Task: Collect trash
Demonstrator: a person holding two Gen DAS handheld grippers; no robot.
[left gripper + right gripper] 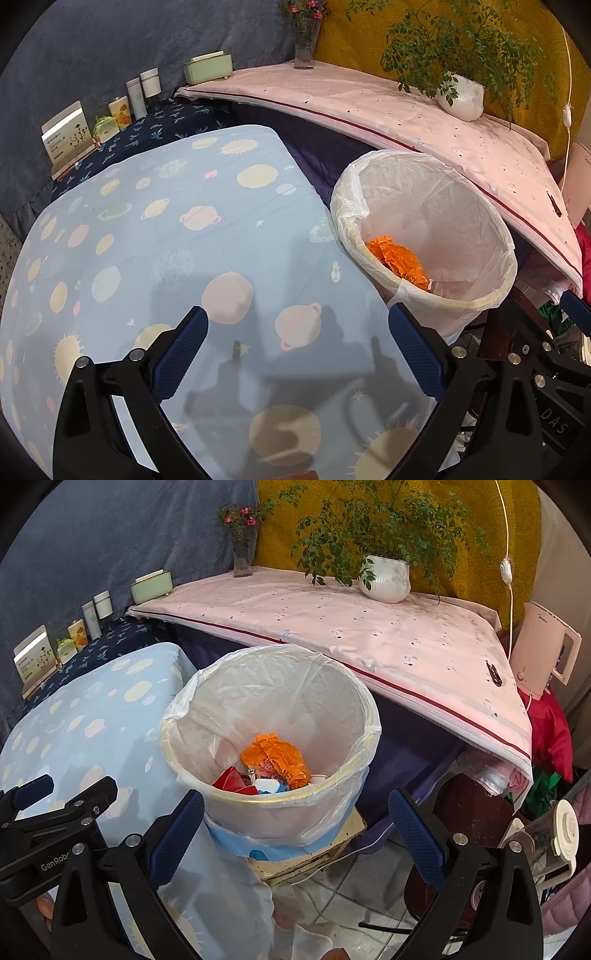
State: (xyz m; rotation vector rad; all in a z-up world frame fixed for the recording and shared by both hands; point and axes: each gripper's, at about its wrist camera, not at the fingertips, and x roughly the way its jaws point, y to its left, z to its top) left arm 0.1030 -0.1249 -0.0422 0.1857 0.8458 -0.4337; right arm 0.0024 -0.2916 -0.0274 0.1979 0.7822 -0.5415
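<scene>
Both grippers empty, trash already down in the lined bin

The left gripper (297, 354) hangs spread wide over the planet-print tablecloth (155, 236), gripping nothing; the right gripper (295, 836) gapes equally wide and empty before the bin (273, 805). Inside lie crumpled orange paper (280, 757) and red scraps (232, 777). These look light, soft and crushable: pinch a raised fold. Beyond, a potted plant (386, 578).

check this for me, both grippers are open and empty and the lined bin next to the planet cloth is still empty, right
Not quite. The bin is not empty: the right wrist view shows crumpled orange paper and red and white scraps at its bottom. The rest holds: the left gripper and right gripper are open with nothing between their fingers, and the bin stands beside the planet cloth.
</scene>
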